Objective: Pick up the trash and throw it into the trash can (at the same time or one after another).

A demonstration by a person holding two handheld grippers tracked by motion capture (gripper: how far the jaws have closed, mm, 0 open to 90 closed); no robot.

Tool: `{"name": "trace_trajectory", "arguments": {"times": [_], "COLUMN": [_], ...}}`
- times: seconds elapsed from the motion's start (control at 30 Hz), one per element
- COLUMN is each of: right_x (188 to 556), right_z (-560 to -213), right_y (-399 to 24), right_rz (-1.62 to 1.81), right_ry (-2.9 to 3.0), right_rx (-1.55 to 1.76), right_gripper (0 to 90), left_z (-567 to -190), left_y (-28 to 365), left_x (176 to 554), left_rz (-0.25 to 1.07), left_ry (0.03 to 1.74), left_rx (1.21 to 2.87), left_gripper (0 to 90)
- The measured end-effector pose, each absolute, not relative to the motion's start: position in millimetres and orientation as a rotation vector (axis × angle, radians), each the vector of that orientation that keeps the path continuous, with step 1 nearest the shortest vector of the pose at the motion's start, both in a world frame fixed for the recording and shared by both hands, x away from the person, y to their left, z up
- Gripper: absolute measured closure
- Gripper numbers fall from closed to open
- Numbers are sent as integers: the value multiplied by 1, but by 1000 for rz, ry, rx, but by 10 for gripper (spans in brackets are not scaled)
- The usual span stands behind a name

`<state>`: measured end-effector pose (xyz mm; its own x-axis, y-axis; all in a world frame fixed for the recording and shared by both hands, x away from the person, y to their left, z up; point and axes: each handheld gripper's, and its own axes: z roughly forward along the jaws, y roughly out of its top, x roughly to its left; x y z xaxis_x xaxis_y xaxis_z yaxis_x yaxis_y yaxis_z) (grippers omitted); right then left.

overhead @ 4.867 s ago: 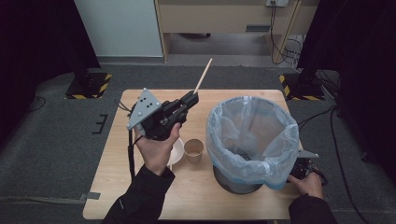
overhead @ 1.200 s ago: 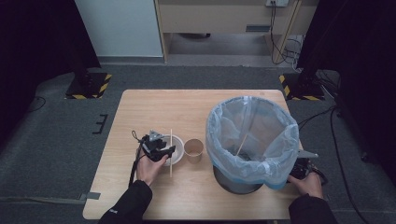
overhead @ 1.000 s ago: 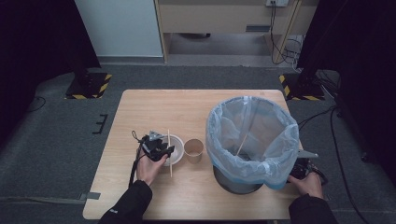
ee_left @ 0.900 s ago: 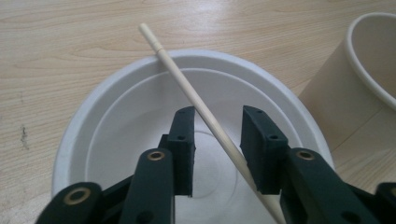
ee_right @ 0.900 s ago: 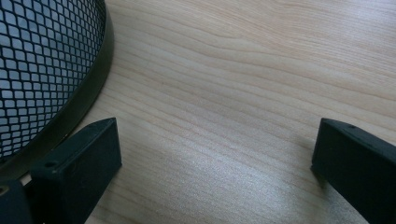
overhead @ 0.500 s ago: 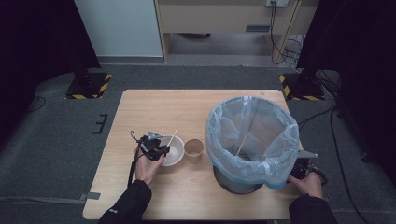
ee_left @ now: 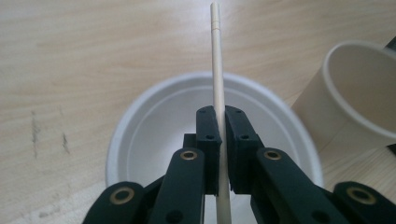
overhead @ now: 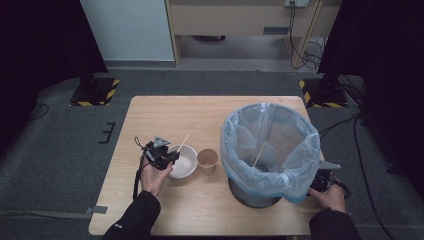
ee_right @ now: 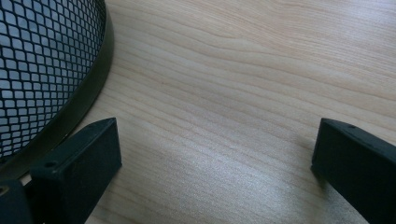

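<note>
Clamping a thin wooden stick (ee_left: 217,70) between closed jaws, the left gripper (overhead: 165,157) hovers over the white bowl (overhead: 182,161) near the tabletop's front-left — paper cup (overhead: 207,161) just beside it — while the right gripper (ee_right: 215,154), jaws spread wide and empty, rests beside the lined mesh bin (overhead: 270,145) at the front-right edge.

Floor: dark grey carpet (overhead: 60,150) around the table.
Table: light wooden table (overhead: 200,110), square to the camera.
Far wall: pale panel (overhead: 127,27) at left, wooden cabinet (overhead: 235,17) at centre.
Stands: yellow-and-black striped bases (overhead: 95,92) near both far corners.
Cables: black leads (overhead: 310,47) on the floor, far right.
</note>
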<state>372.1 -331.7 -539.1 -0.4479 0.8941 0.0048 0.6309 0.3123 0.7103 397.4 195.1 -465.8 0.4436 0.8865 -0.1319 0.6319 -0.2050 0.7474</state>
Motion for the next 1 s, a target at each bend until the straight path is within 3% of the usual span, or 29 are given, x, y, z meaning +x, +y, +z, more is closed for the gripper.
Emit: {"name": "trace_trajectory", "arguments": {"times": [1.0], "right_x": [372], "right_z": [-539], "right_y": [-332], "right_rz": [918], "right_ry": [2194], "right_rx": [1358], "right_gripper": [15], "left_z": [-348], "left_y": [219], "left_x": [348], "left_rz": [565], "left_ry": [1004], "left_rx": [1562], "left_gripper": [850]}}
